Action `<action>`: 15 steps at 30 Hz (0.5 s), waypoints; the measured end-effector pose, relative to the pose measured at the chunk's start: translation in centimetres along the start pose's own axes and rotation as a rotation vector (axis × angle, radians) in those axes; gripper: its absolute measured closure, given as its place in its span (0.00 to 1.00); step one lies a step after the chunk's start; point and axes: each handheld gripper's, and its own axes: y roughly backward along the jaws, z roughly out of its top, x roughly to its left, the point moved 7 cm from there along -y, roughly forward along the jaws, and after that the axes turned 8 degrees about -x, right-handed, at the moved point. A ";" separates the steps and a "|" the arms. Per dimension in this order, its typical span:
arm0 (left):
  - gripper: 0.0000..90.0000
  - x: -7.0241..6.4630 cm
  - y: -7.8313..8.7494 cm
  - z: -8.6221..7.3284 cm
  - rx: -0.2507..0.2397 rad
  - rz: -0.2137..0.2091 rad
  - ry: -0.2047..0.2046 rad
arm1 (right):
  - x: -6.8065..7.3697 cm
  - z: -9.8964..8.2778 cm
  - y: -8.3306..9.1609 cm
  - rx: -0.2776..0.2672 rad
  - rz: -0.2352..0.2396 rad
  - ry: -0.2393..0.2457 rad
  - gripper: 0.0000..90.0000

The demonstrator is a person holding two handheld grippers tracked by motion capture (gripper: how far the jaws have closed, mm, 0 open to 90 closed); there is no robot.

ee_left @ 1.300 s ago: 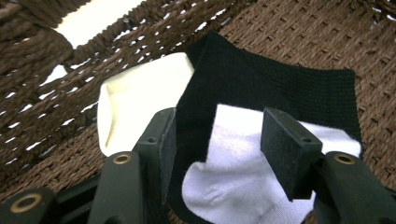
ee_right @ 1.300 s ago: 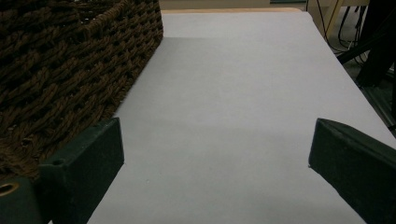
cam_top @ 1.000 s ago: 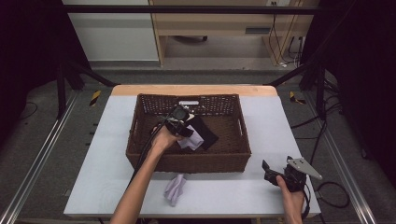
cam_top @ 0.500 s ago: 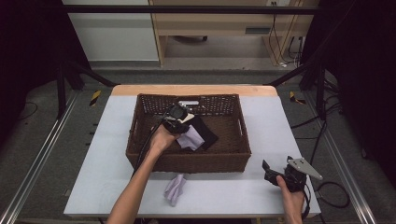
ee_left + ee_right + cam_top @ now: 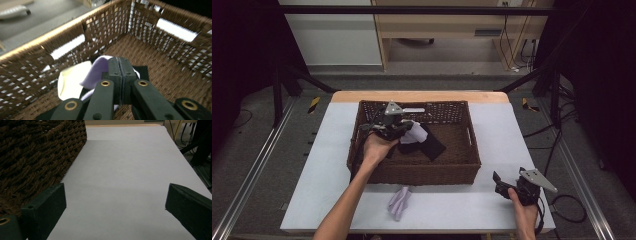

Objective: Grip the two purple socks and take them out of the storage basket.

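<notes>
The left tool (image 5: 119, 75), jaws clamped on the lilac cloth (image 5: 96, 72), hangs over the basket (image 5: 362, 150). The second lilac cloth (image 5: 399, 201) lies on the desk (image 5: 452, 205) at six o'clock from it. The right tool (image 5: 507, 186), jaws apart, sits farther off at four o'clock.

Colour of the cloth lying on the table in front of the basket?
Pale lilac. The cloth shows best in the high view, just in front of the basket.

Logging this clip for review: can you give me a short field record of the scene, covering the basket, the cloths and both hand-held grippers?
surface: white table
basket: brown wicker basket, mid-table
in basket: black cloth; lavender cloth
on table: lavender cloth, crumpled, in front of the basket
left hand-held gripper: over the basket, jaws shut, pinching the lavender cloth inside
right hand-held gripper: jaws open, nothing between them, low at the table's right front corner
</notes>
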 end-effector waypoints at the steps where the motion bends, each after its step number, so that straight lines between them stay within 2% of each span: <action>1: 0.98 -0.1 0.5 0.3 -0.016 -0.003 0.003 | 0.0 0.0 0.0 0.000 0.001 0.000 0.04; 2: 0.98 -0.3 1.4 0.7 -0.045 -0.005 0.003 | 0.0 0.0 0.0 -0.002 -0.001 0.000 0.04; 3: 0.98 -0.3 1.4 0.7 -0.045 -0.005 0.003 | 0.0 0.0 0.0 -0.002 -0.002 0.000 0.04; 7: 0.98 -0.8 3.3 1.5 -0.089 -0.006 -0.005 | 0.0 0.0 0.0 0.001 -0.001 -0.001 0.04; 10: 0.98 -1.5 5.1 1.9 -0.136 -0.021 -0.003 | 0.0 0.0 0.0 0.000 -0.002 -0.001 0.04; 12: 0.98 -1.7 5.6 2.0 -0.147 -0.029 -0.003 | 0.0 0.0 0.0 -0.001 -0.003 -0.003 0.04; 14: 0.98 -2.2 7.0 2.2 -0.177 -0.044 -0.005 | 0.0 0.0 0.0 0.000 -0.003 -0.001 0.04; 15: 0.98 -2.2 7.0 2.2 -0.177 -0.044 -0.005 | 0.0 0.0 0.0 0.000 -0.003 -0.001 0.04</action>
